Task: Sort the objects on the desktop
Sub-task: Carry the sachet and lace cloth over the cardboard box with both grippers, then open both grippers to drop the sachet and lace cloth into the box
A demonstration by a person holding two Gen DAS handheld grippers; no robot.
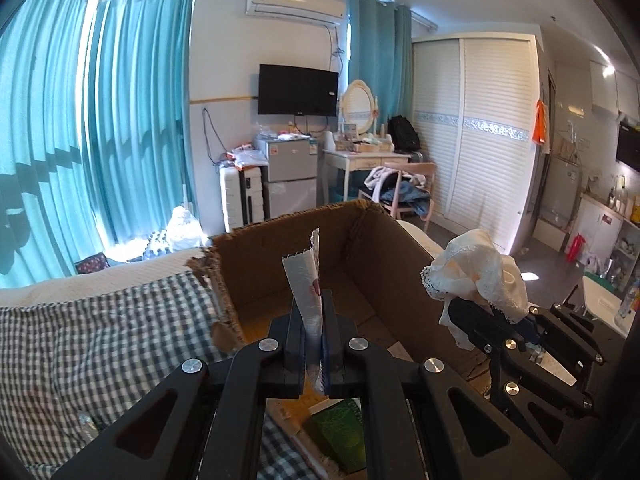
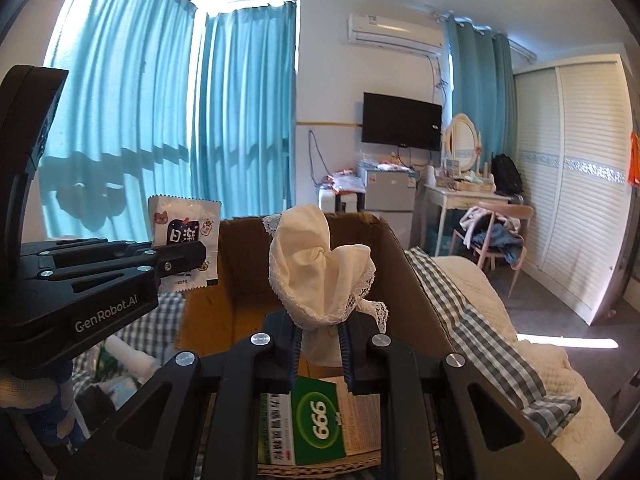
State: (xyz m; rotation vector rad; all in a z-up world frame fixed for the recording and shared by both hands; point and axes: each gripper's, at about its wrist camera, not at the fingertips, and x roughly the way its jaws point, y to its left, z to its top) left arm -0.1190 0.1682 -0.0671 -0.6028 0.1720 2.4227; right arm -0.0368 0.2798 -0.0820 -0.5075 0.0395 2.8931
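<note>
My left gripper (image 1: 314, 300) is shut on a white snack packet (image 1: 306, 280) with cartoon prints, held upright over the near edge of an open cardboard box (image 1: 384, 248). In the right wrist view the same packet (image 2: 186, 236) shows at the left, pinched by the left gripper (image 2: 192, 258). My right gripper (image 2: 320, 320) is shut on a bunched cream lace cloth (image 2: 316, 264), raised in front of the cardboard box (image 2: 404, 264). From the left wrist view the cloth (image 1: 476, 276) hangs at the right on the right gripper (image 1: 476, 312).
A green medicine box (image 2: 316, 424) lies under the right gripper, beside printed paper (image 2: 362, 412). A checked cloth (image 1: 100, 340) covers the bed around the box. Teal curtains (image 1: 120, 120), a fridge (image 1: 290, 176), a dressing table and a chair (image 1: 404, 192) stand beyond.
</note>
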